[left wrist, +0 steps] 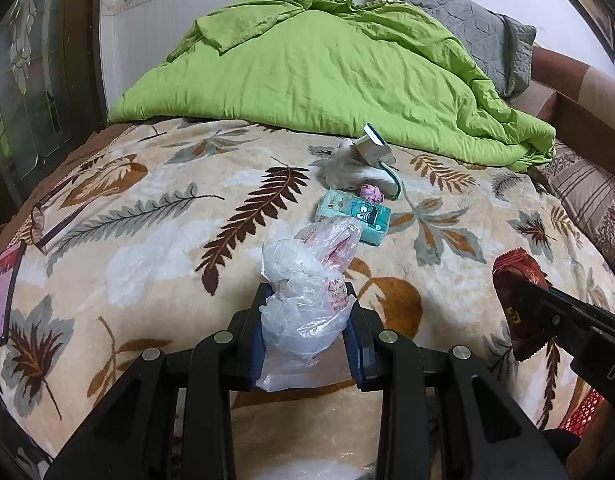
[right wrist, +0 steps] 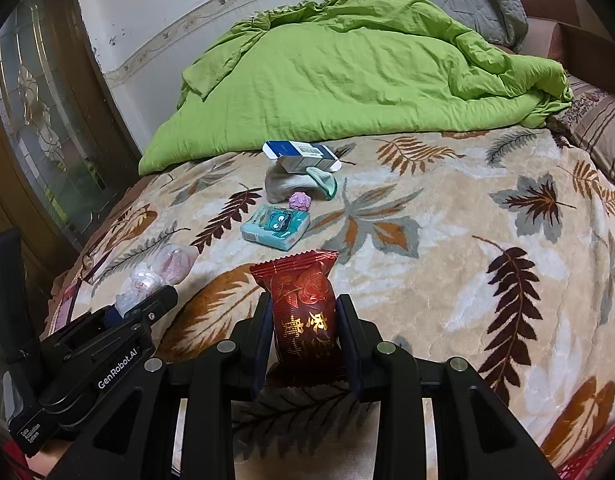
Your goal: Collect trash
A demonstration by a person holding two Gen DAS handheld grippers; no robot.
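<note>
My left gripper (left wrist: 307, 300) is shut on a crumpled clear plastic bag (left wrist: 307, 280) and holds it above the leaf-patterned blanket (left wrist: 147, 240). My right gripper (right wrist: 303, 312) is shut on a dark red snack wrapper (right wrist: 303, 304); the wrapper also shows in the left wrist view (left wrist: 519, 276). The left gripper (right wrist: 147, 300) with its bag (right wrist: 163, 268) shows at the lower left of the right wrist view. Further up the bed lie a teal tissue pack (left wrist: 353, 214), a small pink crumpled ball (left wrist: 371, 192), a grey-white sock (left wrist: 347, 164) and a white and blue carton (left wrist: 375, 148).
A green duvet (left wrist: 327, 64) is heaped at the head of the bed with a grey pillow (left wrist: 467, 20) behind it. A phone (left wrist: 1, 296) lies at the bed's left edge. A red mesh basket (left wrist: 579, 416) shows at the lower right. A glass door (right wrist: 39, 120) stands on the left.
</note>
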